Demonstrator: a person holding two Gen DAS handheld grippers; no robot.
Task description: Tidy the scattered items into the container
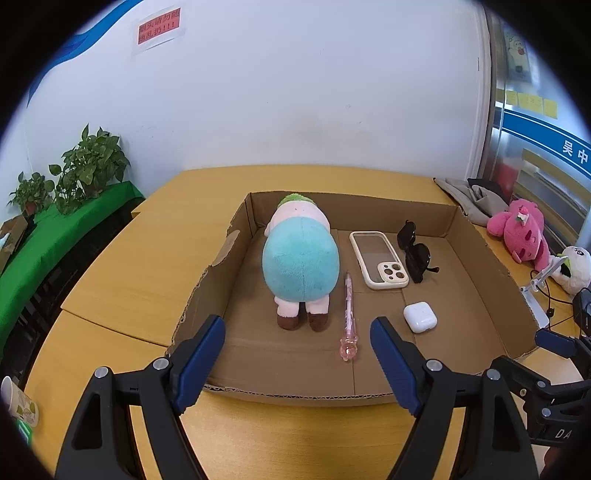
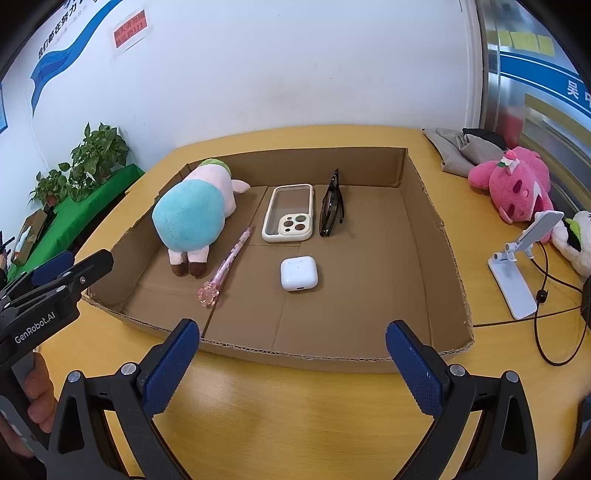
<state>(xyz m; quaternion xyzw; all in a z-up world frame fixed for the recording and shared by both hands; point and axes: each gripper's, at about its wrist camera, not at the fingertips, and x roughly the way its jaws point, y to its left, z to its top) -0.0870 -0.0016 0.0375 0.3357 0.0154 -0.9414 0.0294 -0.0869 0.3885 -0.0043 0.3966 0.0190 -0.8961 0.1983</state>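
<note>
Cardboard tray [image 2: 424, 229] holding plush [image 2: 192, 218], pink pen [image 2: 231, 260], phone case [image 2: 290, 214], sunglasses [image 2: 332, 206], earbud case [image 2: 298, 273]

Lots of background stuff around the desk here. Two potted pothos plants [image 1: 88, 162] sit on a shelf with a green cloth [image 1: 55, 236] at the left. A red sign with Chinese writing [image 1: 159, 26] is taped on the white wall, and a blue wave banner [image 2: 55, 62] runs beside it. Over at the right edge of the wooden table [image 2: 314, 406] there's a pink plush bear [image 2: 517, 188], a white plush [image 2: 576, 236] just beside it, a white folding phone stand [image 2: 517, 273] with a black cable [image 2: 546, 295], and a crumpled grey garment [image 2: 458, 147]. A paper cup [image 1: 22, 406] is at the near left corner.
</note>
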